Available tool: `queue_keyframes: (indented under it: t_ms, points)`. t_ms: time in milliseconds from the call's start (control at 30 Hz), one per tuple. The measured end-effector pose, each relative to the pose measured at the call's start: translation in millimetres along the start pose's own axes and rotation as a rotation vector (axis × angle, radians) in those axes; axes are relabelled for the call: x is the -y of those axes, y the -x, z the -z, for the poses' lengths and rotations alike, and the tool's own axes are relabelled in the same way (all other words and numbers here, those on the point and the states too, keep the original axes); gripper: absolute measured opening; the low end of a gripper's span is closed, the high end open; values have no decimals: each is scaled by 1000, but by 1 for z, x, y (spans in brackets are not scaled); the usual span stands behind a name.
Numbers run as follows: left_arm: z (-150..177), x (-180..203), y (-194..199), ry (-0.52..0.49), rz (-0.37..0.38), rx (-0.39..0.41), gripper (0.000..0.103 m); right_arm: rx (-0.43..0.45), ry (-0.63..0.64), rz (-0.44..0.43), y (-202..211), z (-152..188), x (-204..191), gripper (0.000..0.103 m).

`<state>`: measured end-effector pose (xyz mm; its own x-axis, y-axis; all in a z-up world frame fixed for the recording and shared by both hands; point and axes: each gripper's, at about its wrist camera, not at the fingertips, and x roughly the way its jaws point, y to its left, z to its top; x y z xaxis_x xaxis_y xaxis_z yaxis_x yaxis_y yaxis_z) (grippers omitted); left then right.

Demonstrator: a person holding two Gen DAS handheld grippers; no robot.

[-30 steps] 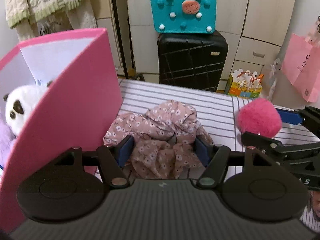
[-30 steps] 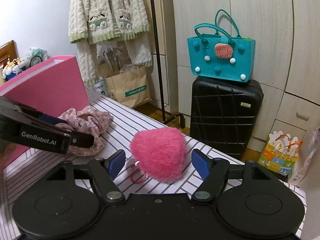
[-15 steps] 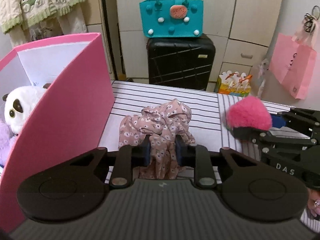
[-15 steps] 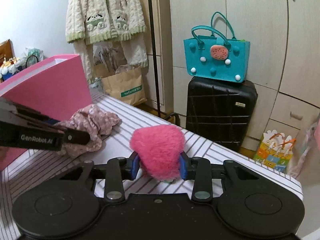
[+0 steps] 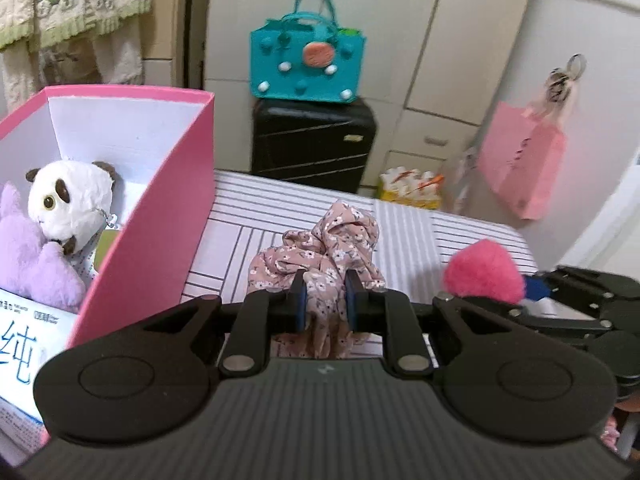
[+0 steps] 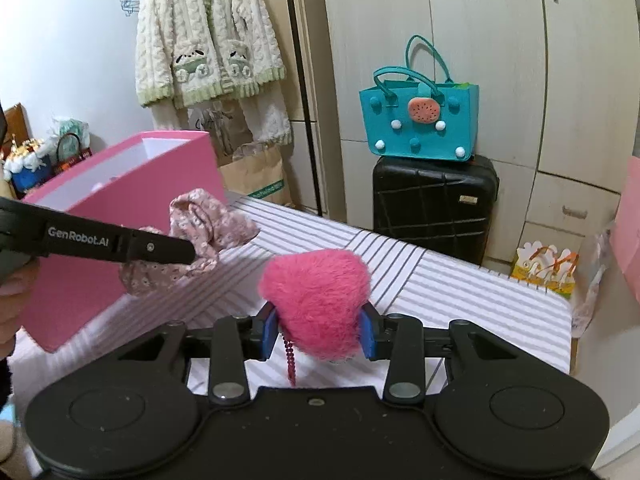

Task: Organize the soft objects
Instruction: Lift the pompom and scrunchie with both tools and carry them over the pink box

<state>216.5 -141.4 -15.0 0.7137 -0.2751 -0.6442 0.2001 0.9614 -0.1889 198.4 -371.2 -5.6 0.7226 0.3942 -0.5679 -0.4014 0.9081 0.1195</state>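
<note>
My left gripper is shut on a pink floral cloth and holds it above the striped table; the cloth also shows in the right wrist view. My right gripper is shut on a fluffy pink heart plush, lifted off the table, a beaded chain hanging under it; the plush also shows in the left wrist view. An open pink box stands at the left, holding a panda plush and a purple plush.
A black suitcase with a teal bag on top stands behind the table. A cream cardigan hangs at the back left. A pink paper bag hangs at the right. Wardrobe doors fill the back.
Both grippers closed, the left on the floral cloth and the right on the pink heart plush, and both have risen from the table with them.
</note>
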Motion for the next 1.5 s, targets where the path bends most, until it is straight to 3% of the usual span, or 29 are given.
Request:
queue_keyframes:
  t_ms: [333,533,800,967,1200,1400,1500]
  points:
    - [-7,-22,72,-3,174,4,17,-80,-107,-102,31,-3,-32,45]
    - [-21,-44,117,-23,272,-55,17,-93,-109,-178,50,-17,-60,45]
    - [-44,-79,191,-97,236,29,17,-59,-39,-265,66,-55,-102,45]
    - [-54,-98,213,-136,128,78,17,-29,35,-300,71,-87,-131,45]
    - [-59,-136,194,-116,67,27,17,19,146,-332,58,-124,-175,45]
    - [-61,-172,123,-66,31,-145,17,23,223,-309,31,-144,-203,45]
    - [-56,-188,93,-42,21,-214,17,-15,221,-290,11,-151,-208,45]
